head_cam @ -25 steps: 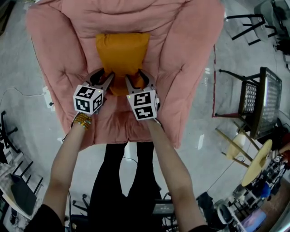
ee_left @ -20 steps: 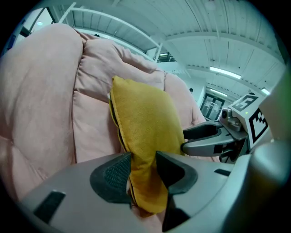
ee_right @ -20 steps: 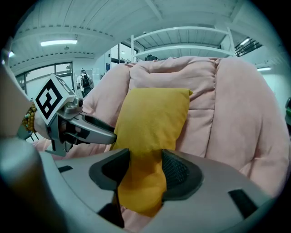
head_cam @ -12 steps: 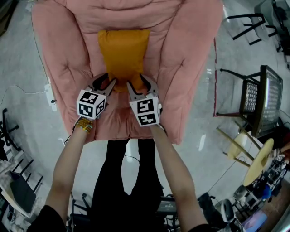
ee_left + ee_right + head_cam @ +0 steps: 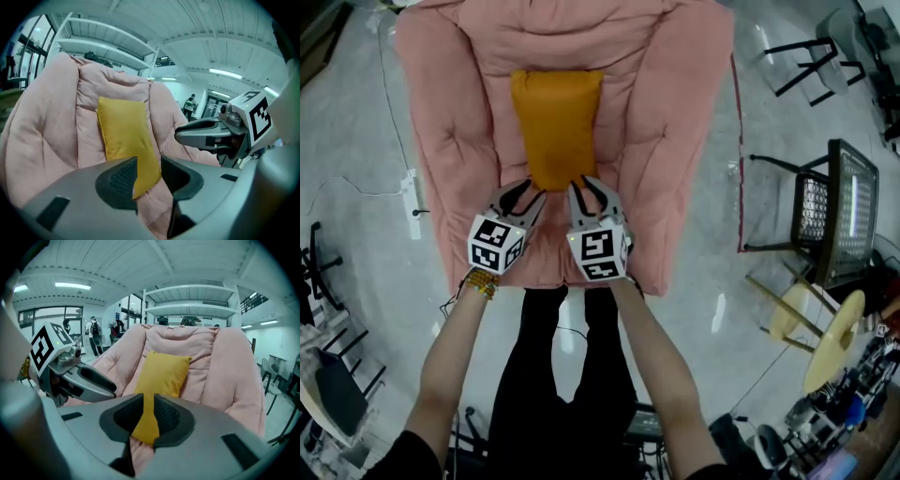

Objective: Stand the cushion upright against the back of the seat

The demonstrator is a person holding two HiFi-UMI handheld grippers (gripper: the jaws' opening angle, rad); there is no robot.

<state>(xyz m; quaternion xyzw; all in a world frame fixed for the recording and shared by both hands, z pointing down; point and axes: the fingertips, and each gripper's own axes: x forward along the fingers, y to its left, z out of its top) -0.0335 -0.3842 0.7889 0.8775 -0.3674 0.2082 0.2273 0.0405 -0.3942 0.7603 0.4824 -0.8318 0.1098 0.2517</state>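
Since the earlier frame, right gripper (image 5: 149, 414) jaws narrowed, now pinching cushion (image 5: 558, 127) lower corner; left gripper (image 5: 149, 171) jaws apart around other corner. Cushion upright against seat (image 5: 661, 141) back, room either side. Grey floor (image 5: 356, 141), chairs (image 5: 825, 206) right.

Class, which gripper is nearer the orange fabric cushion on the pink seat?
Right. The right gripper, jaws just closing, pinches a lower corner of the cushion; the left gripper, jaws wider, straddles the other.
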